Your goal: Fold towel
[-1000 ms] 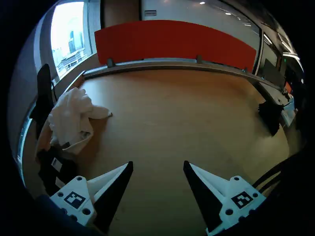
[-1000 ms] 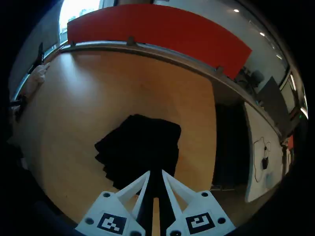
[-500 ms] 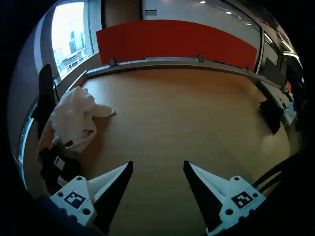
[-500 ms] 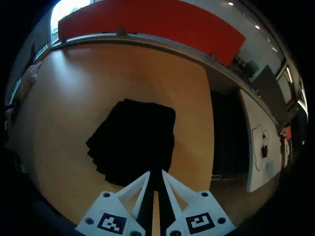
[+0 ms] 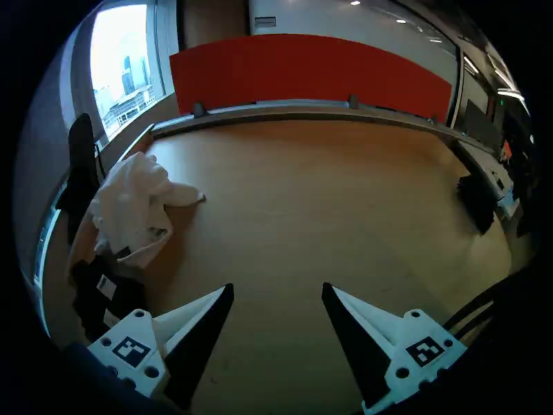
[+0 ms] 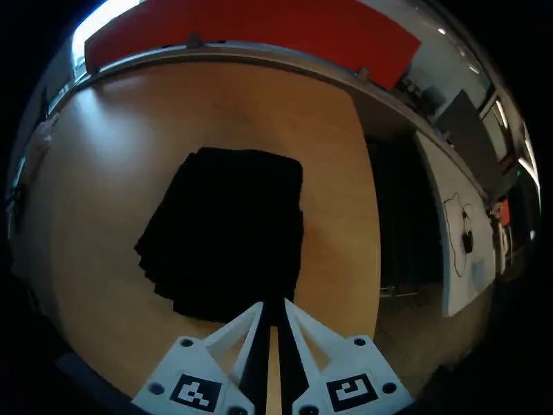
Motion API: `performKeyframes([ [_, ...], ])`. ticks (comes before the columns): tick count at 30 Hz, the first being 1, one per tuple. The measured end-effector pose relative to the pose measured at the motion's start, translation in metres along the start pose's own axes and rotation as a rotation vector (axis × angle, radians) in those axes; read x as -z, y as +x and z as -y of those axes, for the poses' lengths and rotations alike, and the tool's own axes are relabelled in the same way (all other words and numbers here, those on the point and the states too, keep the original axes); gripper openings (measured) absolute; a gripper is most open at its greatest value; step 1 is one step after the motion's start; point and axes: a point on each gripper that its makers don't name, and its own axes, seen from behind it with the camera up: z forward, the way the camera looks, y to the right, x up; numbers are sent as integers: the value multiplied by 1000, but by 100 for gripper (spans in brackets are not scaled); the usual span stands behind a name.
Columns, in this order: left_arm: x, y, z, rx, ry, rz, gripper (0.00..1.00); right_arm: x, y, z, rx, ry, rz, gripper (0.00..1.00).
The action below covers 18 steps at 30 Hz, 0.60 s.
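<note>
Towel (image 6: 225,235), black, layered, squarish, on smooth wooden table (image 6: 332,173)

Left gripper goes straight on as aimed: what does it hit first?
Probably the bare wooden tabletop, since the open left gripper seems tilted down at it. The white towel lies off to its left, clear of that line.
</note>
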Motion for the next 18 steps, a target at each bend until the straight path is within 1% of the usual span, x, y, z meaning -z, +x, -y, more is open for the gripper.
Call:
performKeyframes([
  [3,-1,-1,0,-1,1,2,95,-5,-3,0,-28,-2,2,6],
  [5,-1,-1,0,-2,1,4,95,-7,-4,0,-35,-7,6,7],
  [12,-2,-1,-1,-4,2,7,95,-12,-10,0,-18,-26,20,9],
  [16,-3,1,-2,-3,1,6,95,-13,-10,-1,-21,-29,22,11],
  [18,-3,1,-2,-3,0,6,95,-13,-10,-1,-21,-33,21,14],
])
